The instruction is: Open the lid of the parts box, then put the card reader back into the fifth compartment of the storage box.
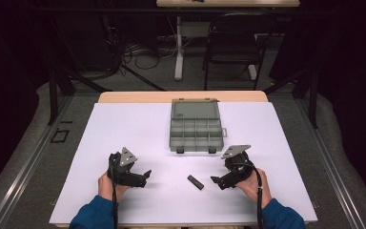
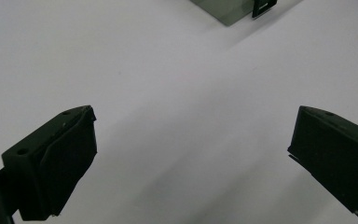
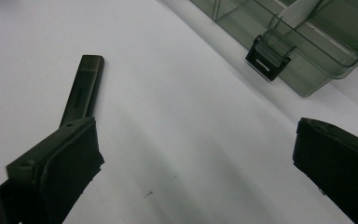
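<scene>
grasping looks like the step in hand: the stick (image 1: 195,182), a small flat black bar, lies bare on the white bench (image 1: 124,129), in front of the box (image 1: 195,126) and well apart from it. the right gripper (image 1: 217,180) is near the stick's right end, jaws apart and holding nothing; in the right gripper view the stick (image 3: 83,88) runs away from just past one jaw, not between the two. the left gripper (image 1: 147,174) hangs left of the stick, farther off, jaws also apart and empty. the box stands open, lid back, its compartments seemingly empty. to do it well, i would shift the right gripper sideways until the stick sits centred between the jaws, turn the wrist so they cross its narrow width, lower close to the bench, then close gently; the bar is thin and may skid or tip if caught at its end.
</scene>
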Motion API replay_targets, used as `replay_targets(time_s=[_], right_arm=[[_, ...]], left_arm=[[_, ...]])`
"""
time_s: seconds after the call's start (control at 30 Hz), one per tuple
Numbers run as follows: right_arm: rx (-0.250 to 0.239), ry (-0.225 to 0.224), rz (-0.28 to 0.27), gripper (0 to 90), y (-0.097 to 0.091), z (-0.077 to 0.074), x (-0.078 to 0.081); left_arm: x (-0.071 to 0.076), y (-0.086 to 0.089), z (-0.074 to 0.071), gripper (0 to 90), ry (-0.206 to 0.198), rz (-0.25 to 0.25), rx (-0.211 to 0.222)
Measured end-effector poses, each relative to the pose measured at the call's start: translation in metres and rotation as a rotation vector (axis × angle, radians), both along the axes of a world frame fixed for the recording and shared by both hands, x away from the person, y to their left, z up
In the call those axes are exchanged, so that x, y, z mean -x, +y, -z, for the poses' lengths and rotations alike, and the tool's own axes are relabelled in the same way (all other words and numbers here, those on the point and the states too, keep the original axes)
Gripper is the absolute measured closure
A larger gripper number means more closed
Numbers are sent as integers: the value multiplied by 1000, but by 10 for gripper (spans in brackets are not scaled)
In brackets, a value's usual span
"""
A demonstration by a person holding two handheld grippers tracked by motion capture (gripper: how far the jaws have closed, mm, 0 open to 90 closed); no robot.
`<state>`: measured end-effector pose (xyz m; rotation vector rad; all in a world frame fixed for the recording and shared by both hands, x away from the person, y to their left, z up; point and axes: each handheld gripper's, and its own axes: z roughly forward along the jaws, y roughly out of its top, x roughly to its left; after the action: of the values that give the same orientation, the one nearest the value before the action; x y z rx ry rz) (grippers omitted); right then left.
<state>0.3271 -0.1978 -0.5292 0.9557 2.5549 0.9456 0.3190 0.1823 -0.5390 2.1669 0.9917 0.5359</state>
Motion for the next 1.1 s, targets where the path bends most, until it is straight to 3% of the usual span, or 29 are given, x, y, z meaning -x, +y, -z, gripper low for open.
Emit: replay_targets(time_s=[0.23,0.5,1.1], right_arm=[[-13,24,-9,0,1,1,1],[8,49,-17,0,7,0,2],[20,39,-41,2,30,-10,15]], left_arm=[[-1,0,1,0,0,-5,8],[0,2,0,0,-10,-12,5],[2,4,0,0,-17,-16,4]])
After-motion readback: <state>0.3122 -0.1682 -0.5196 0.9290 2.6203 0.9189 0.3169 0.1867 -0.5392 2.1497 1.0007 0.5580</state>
